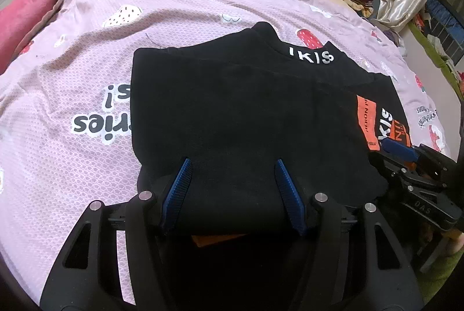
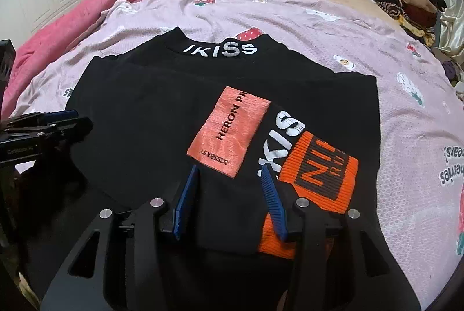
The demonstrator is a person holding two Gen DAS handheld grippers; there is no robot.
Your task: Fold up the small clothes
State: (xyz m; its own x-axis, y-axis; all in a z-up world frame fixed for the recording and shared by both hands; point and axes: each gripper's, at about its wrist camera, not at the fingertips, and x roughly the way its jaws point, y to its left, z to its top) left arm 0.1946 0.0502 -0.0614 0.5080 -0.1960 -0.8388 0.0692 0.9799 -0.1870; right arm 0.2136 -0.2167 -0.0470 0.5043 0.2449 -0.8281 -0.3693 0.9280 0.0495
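Left gripper [image 1: 233, 166] hovers part-open over the near hem of the black top [image 1: 232, 108], folded on the pink sheet [image 1: 72, 79]. Right gripper [image 2: 230, 173] hangs half-open, gripping nothing. Soft, light knit probably; pinch that doubled hem.

Here's the black top [image 2: 162, 114], lying flat on the pink sheet [image 2: 391, 96] that covers the bed, already folded in on itself into a rough rectangle. Its collar [image 2: 223, 48] points to the far side, with white letters reading "IKISS" stitched across it. A folded layer lies over the body, its far edge running straight just below the collar. On the right half sits a salmon-orange patch [image 2: 229, 134] with dark lettering, tilted a little. Beside it a sleeve lies doubled back, showing more white letters and a bright orange ribbed cuff [image 2: 322, 174] with black print. The near hem hangs toward the camera.
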